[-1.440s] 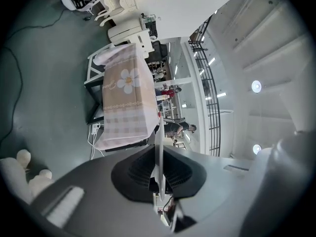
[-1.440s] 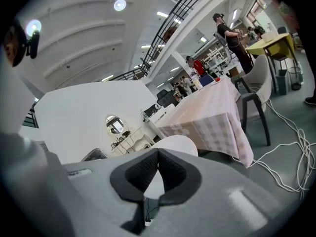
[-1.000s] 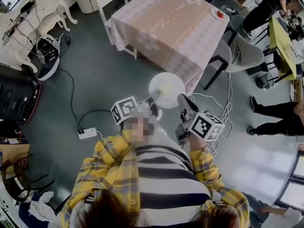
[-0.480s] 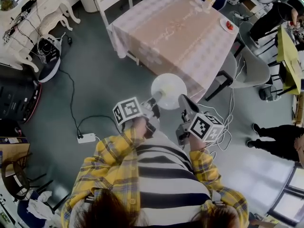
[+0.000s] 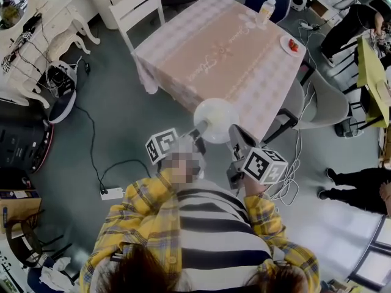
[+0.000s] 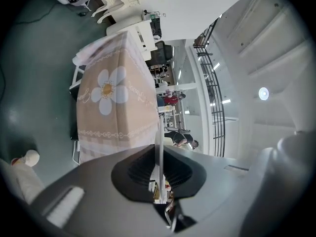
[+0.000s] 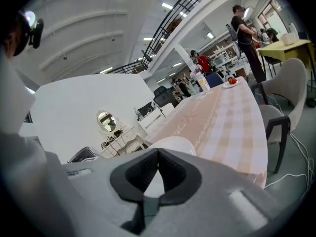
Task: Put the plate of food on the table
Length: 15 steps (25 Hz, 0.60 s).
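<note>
Fingers (image 6: 134,168) of the left gripper (image 6: 158,154) first, in the left gripper view: pinched tight on the white plate (image 6: 158,132), met edge-on as a thin pale line rising between the dark pads. Shows nothing of the plate's top from here, so no telling what lies on it. Beyond, catches the table (image 6: 116,107) in its pink cloth with a daisy print, tipped sideways, with people past the table too small to read. In the right gripper view, finds the fingers (image 7: 138,176) of the right gripper (image 7: 157,152) closed, tips meeting with nothing between them. Sees the plate (image 7: 175,143) just past those tips, mostly hidden behind the grey body; cannot tell whether touching. Farther on, follows the table (image 7: 222,117) away to a bottle (image 7: 200,83) and a small dish (image 7: 231,81) of red food at the table's far end. From the head view, places the plate (image 5: 215,119) in the air just off the table's (image 5: 220,50) near corner, not on the cloth, between the left gripper (image 5: 199,130) and the right gripper (image 5: 233,130). Makes out only a faint yellowish patch on the plate. Cuts off a person in black (image 5: 351,17) at the frame edge beyond the table's far right corner.
</note>
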### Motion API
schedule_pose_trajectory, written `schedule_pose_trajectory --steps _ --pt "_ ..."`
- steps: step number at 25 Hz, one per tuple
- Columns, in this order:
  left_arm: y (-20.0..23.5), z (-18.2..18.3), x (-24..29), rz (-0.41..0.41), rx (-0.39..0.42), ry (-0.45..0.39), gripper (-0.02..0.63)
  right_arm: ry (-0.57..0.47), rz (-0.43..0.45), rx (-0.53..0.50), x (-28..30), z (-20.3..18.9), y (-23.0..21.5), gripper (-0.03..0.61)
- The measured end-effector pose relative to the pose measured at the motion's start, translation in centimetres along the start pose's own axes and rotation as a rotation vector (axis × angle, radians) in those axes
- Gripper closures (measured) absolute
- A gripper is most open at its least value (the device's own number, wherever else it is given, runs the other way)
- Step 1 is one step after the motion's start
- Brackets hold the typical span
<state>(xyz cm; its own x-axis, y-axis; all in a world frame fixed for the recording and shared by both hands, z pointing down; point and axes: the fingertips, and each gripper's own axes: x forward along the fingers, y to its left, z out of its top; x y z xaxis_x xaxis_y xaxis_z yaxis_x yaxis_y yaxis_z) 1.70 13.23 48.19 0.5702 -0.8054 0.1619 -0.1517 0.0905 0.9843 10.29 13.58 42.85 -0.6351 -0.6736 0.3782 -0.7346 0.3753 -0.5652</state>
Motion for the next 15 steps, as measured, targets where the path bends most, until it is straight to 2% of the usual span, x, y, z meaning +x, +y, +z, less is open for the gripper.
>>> schedule_pose_trajectory --steps 15 --pt "-1.2 5.1 6.9 -0.023 0.019 0.033 0.597 -0.046 -0.023 -0.029 5.5 5.3 -2.4 0.580"
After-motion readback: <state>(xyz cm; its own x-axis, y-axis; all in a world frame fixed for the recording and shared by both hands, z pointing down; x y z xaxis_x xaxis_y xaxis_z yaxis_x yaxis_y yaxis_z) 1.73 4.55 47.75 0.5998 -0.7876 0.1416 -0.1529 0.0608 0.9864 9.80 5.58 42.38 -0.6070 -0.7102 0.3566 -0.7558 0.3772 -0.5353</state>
